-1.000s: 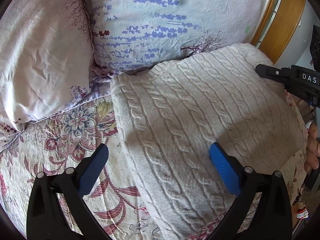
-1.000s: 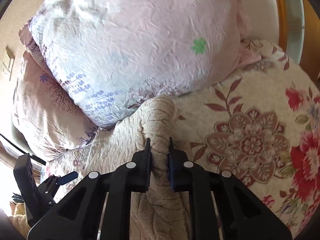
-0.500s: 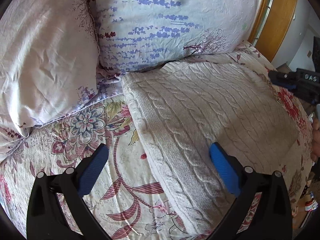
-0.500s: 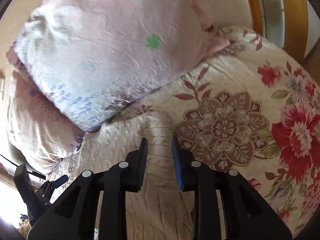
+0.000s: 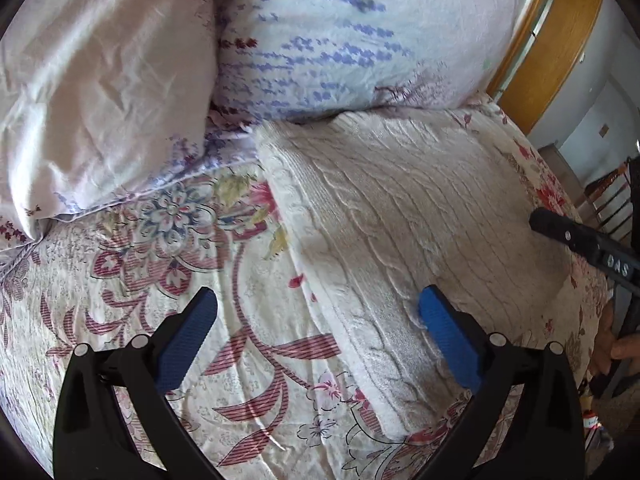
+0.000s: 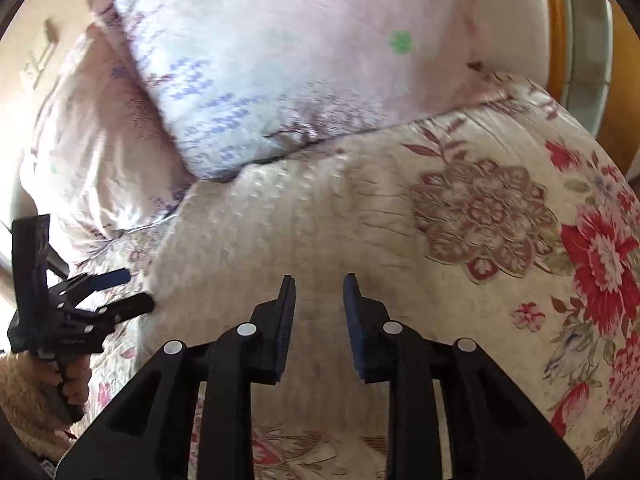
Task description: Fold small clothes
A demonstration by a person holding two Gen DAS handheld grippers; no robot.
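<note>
Item 1: cream cable-knit sweater [image 5: 400, 216], folded flat on the floral bedspread [image 5: 200, 272], its far edge against the lavender-print pillow [image 5: 352, 40], probably parked there for the next fold. My left tongs [image 5: 316, 328] are spread wide, gripping nothing, 1 pad over the knit. My right tongs [image 6: 319, 312] are opening over the sweater, nothing between them; blur hides whether they touch it.

Black two-finger grippers, blue ribbed pads
Left gripper [image 5: 316, 332]: silver screw heads; right gripper [image 6: 319, 320]: white lettering on its side
</note>
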